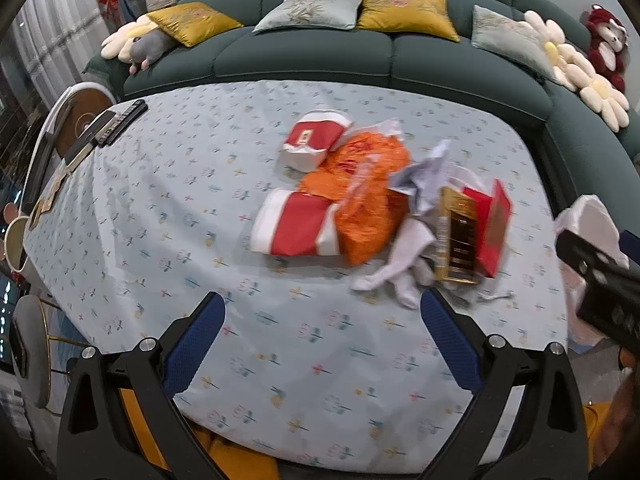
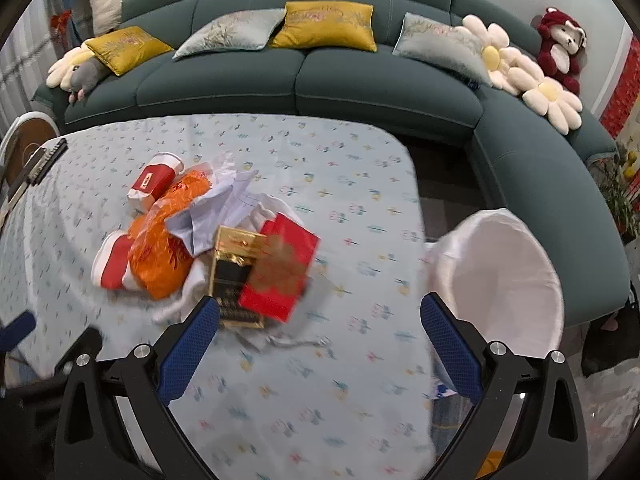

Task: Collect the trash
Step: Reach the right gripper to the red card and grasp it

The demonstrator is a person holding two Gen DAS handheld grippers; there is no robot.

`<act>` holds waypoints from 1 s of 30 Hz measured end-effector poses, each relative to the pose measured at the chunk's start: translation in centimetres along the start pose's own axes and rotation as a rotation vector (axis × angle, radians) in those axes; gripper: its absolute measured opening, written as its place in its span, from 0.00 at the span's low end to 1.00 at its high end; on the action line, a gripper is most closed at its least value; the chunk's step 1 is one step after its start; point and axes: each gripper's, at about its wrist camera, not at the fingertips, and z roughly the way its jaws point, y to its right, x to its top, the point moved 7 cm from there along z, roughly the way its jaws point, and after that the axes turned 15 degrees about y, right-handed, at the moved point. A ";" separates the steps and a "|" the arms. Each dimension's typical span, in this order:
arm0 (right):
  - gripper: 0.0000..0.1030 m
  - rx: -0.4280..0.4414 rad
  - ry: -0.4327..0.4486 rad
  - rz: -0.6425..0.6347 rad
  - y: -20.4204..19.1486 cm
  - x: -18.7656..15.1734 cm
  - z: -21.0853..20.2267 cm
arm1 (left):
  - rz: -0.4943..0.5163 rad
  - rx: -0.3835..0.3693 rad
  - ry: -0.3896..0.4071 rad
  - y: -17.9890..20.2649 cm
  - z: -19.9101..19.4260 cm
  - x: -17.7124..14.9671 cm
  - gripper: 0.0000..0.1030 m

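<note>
A heap of trash lies on the table with the patterned cloth (image 1: 160, 208). It holds an orange plastic bag (image 1: 364, 200) (image 2: 164, 248), two red-and-white packets (image 1: 296, 228) (image 1: 316, 140), crumpled white paper (image 1: 424, 176) (image 2: 224, 208) and an open red-and-gold box (image 1: 472, 232) (image 2: 276, 268). A bin with a white liner (image 2: 504, 276) (image 1: 588, 232) stands off the table's right edge. My left gripper (image 1: 322, 344) is open and empty, above the cloth in front of the heap. My right gripper (image 2: 320, 348) is open and empty, with its left finger close in front of the box.
A dark green corner sofa (image 1: 320, 56) (image 2: 304, 80) with yellow and grey cushions and plush toys curves behind and right of the table. Remote controls (image 1: 108, 128) lie at the table's far left corner. A round side table (image 1: 80, 116) stands beyond them.
</note>
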 end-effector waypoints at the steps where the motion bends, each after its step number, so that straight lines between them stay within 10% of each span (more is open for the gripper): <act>1: 0.93 0.000 -0.008 0.004 -0.5 0.1 0.8 | -0.003 -0.003 -0.007 -0.4 0.5 0.0 0.91; 16: 0.69 -0.027 -0.170 0.068 -2.6 -2.9 8.7 | -0.024 -0.070 -0.049 -0.7 4.3 -0.2 0.91; 26: 0.13 -0.024 -0.211 0.108 -0.1 -5.0 8.7 | -0.023 -0.089 -0.052 1.2 5.6 -0.6 0.91; 30: 0.05 -0.025 -0.194 0.131 1.2 -4.6 7.6 | -0.015 -0.114 -0.056 2.8 6.6 -0.8 0.91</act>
